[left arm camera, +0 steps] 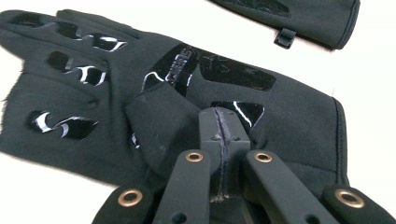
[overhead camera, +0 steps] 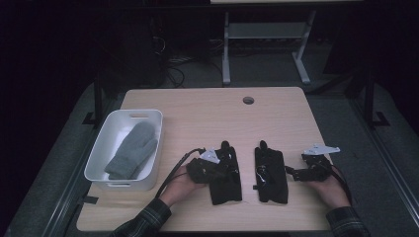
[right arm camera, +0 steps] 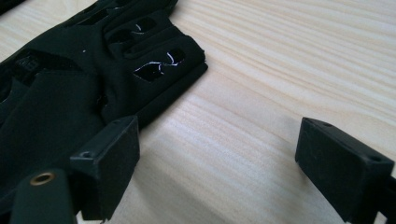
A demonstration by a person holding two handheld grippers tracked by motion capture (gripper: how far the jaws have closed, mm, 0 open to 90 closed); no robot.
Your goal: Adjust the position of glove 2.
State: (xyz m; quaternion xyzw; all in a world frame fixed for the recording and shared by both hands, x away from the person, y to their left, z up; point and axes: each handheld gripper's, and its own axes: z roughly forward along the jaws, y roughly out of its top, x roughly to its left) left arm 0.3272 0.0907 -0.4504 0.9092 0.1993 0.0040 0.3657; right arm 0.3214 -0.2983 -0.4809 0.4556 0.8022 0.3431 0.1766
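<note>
Two black gloves lie side by side near the table's front. My left gripper (overhead camera: pixel 223 168) rests on the left black glove (overhead camera: pixel 226 183). In the left gripper view its jaws (left arm camera: pixel 219 135) are pressed together over the glove's palm (left arm camera: pixel 154 93), with puckered fabric pinched at the tips. The right black glove (overhead camera: pixel 270 173) lies flat, and its cuff (left arm camera: pixel 303 16) also shows in the left gripper view. My right gripper (overhead camera: pixel 296 173) stands open just right of that glove. Its wide-set jaws (right arm camera: pixel 219 158) hover over bare wood beside the glove's fingers (right arm camera: pixel 154 60).
A white bin (overhead camera: pixel 150 148) at the left of the table holds a grey mitten (overhead camera: pixel 132 150). A round cable hole (overhead camera: pixel 248 100) sits at the table's back. Bare wood lies beyond the gloves. Dark floor and a metal frame stand behind the table.
</note>
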